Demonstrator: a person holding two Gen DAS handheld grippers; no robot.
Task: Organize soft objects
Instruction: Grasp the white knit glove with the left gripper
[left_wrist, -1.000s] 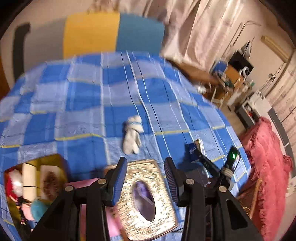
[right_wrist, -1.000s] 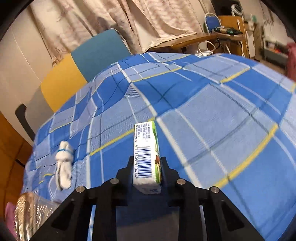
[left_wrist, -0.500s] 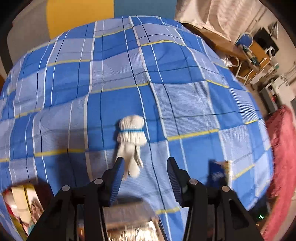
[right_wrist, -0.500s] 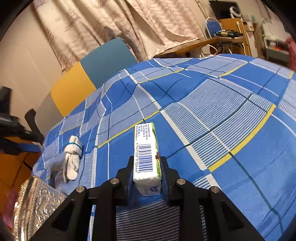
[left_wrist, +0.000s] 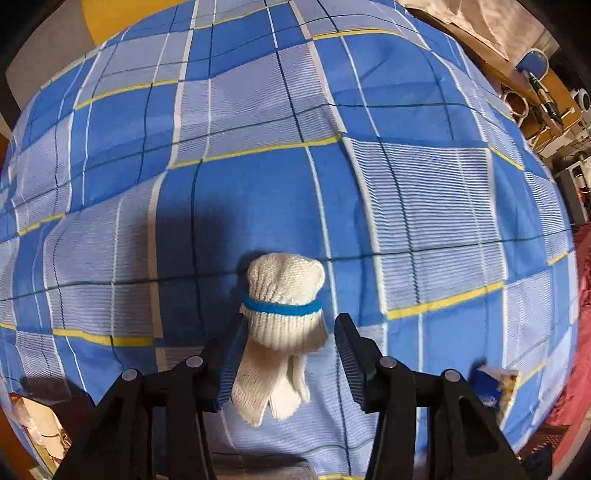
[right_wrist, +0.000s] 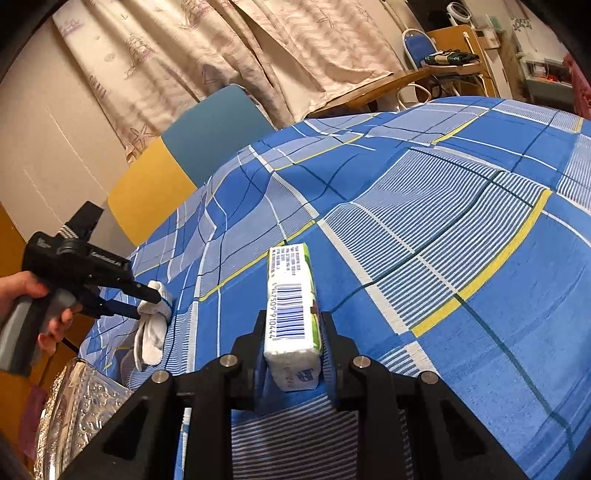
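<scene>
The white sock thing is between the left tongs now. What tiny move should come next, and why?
Probably squeeze the left tongs shut. The rolled white glove lies on the blue checked cloth between both blue pads, which have just been opening: one pad is right beside it, the other still shows a gap. The right tongs already grip a tissue pack.
</scene>
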